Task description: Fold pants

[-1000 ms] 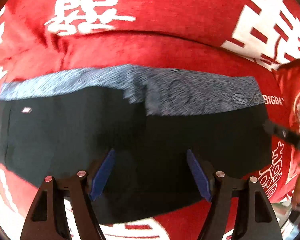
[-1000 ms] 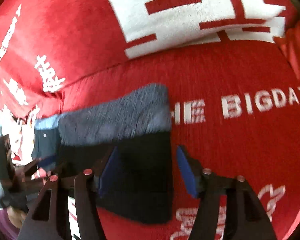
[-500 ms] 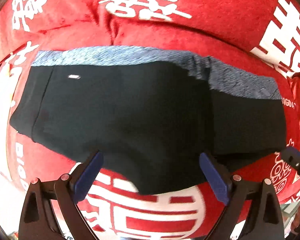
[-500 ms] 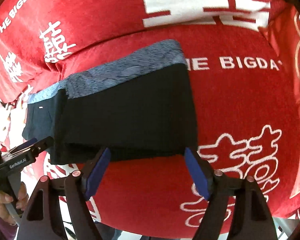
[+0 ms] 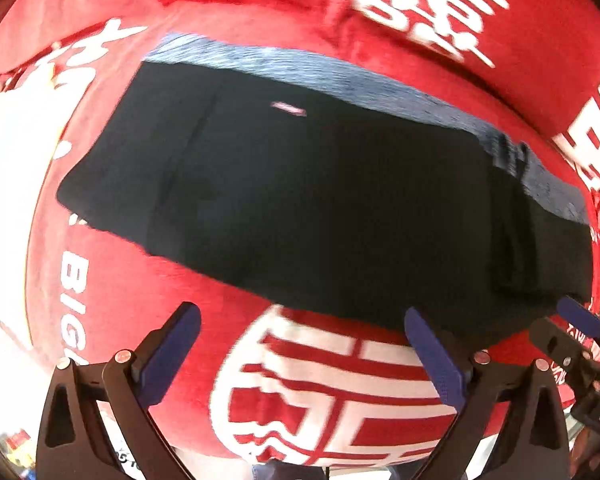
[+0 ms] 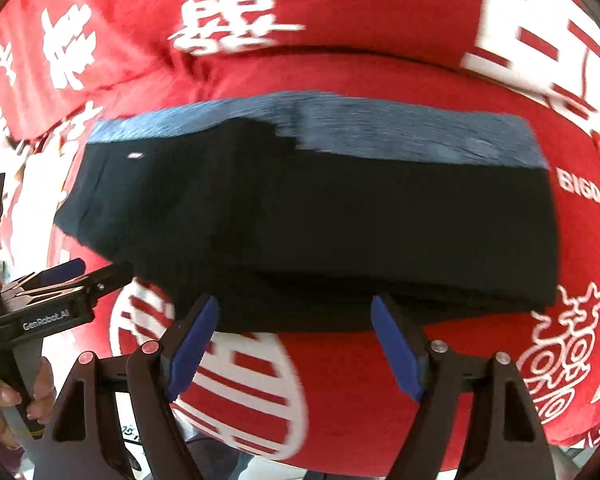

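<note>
Black pants (image 5: 320, 200) with grey-blue waistband (image 5: 380, 88) lie folded flat on red cover (image 5: 260, 8) with white characters. Left gripper (image 5: 304, 344) spread wide, jaws just been opening, nothing between them; pants just beyond fingertips. Right gripper (image 6: 296, 332) also parted, just been opening, empty; pants' near edge right at fingertips. Person's hand (image 6: 4, 400) at left edge of right view. Nothing blocks pants.

Left wrist view: we look steeply down, close, past our blue fingers (image 5: 432, 356) onto the pants (image 5: 320, 208).
Right wrist view: likewise, close above the red blanket (image 6: 360, 64).
Shared: both views show the pants (image 6: 340, 220) and each other's gripper.
</note>
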A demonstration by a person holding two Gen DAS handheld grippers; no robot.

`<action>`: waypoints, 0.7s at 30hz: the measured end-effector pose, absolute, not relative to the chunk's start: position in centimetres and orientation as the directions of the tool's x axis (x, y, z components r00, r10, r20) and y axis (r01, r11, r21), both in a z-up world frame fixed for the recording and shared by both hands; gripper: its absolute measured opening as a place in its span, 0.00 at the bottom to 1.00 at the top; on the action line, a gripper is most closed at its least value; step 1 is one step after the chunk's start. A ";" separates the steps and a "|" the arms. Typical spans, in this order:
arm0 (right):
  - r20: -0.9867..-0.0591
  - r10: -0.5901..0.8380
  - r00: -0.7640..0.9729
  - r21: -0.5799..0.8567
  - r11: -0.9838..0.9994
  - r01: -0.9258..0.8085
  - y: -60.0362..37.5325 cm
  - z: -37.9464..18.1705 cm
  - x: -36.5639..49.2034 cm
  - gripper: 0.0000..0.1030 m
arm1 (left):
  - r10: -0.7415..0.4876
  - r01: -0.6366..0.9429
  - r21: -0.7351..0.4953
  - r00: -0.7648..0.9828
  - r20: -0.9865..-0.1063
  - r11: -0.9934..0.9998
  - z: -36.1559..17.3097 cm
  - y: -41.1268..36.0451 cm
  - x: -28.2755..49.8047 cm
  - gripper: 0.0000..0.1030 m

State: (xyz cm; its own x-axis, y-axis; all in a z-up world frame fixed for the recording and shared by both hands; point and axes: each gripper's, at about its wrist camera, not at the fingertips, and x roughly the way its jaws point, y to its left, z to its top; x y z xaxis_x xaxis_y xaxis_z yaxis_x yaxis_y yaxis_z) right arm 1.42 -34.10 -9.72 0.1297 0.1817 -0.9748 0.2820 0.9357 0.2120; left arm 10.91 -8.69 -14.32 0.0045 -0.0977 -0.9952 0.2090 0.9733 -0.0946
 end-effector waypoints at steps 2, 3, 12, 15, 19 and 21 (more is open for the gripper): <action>-0.976 0.183 0.119 0.209 0.943 0.257 -32.5 -9.8 2.4 0.79 | -0.117 0.178 -0.115 -0.001 -0.993 0.977 -14.5 -7.1 11.3 0.99; -0.976 0.185 0.115 0.208 0.946 0.247 -31.7 -9.8 2.8 0.79 | -0.123 0.166 -0.122 -0.001 -0.992 0.979 -14.6 -6.5 11.4 0.99; -0.977 0.203 0.060 0.211 0.961 0.179 -27.8 -10.8 5.2 0.79 | -0.164 0.013 -0.164 -0.018 -0.986 0.986 -16.1 -0.1 13.3 0.99; -0.978 0.201 0.045 0.206 0.964 0.170 -27.2 -11.4 5.6 0.79 | -0.163 -0.021 -0.163 -0.024 -0.986 0.986 -16.5 1.4 13.7 0.99; -0.978 0.209 0.019 0.210 0.964 0.164 -26.6 -12.0 5.9 0.79 | -0.232 -0.086 -0.228 -0.028 -0.972 0.970 -17.0 3.3 14.1 0.99; -0.978 0.210 0.013 0.209 0.965 0.158 -26.4 -12.2 5.9 0.79 | -0.271 -0.126 -0.269 -0.002 -0.963 0.955 -16.8 4.5 14.4 0.99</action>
State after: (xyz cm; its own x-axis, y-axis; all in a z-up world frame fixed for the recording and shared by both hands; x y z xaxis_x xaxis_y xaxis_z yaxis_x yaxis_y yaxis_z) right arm 5.92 -26.40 -12.21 0.0128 0.2097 -0.9777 0.1580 0.9651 0.2090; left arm 14.40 4.48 -16.81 -0.0024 -0.2710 -0.9626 -0.1257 0.9550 -0.2686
